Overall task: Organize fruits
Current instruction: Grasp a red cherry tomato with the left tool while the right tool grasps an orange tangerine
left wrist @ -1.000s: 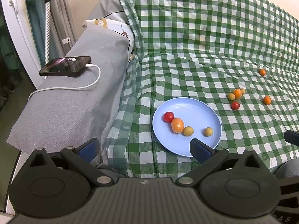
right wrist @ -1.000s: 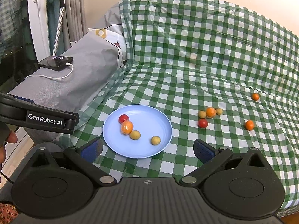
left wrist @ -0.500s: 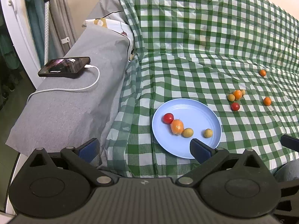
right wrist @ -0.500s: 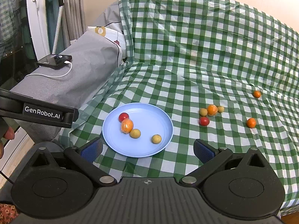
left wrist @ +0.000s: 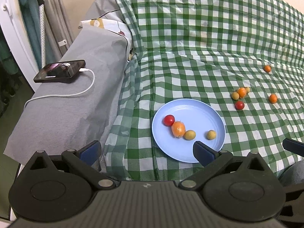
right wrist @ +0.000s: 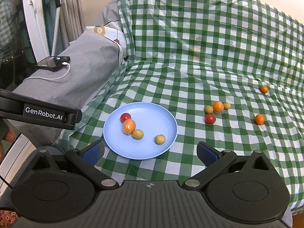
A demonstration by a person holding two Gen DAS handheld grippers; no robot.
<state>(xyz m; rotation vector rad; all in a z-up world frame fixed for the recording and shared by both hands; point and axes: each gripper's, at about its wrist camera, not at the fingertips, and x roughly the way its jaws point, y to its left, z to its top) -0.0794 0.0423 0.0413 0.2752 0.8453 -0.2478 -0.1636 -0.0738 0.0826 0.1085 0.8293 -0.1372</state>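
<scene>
Both views have shifted slightly since the earlier frames; the fruit has not moved. The left gripper (left wrist: 146, 150) and right gripper (right wrist: 150, 151) stay spread wide, empty. The plate (right wrist: 163, 117) holds four fruits; six fruits (right wrist: 210, 118) lie on the cloth (right wrist: 190, 76), far right.

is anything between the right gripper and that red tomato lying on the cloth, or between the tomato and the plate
Nothing visible blocks either path. The right gripper is open and empty, with only bare checked cloth between it and the red tomato. The same bare cloth separates the tomato from the blue plate; the yellow and orange fruits sit behind the tomato.
</scene>
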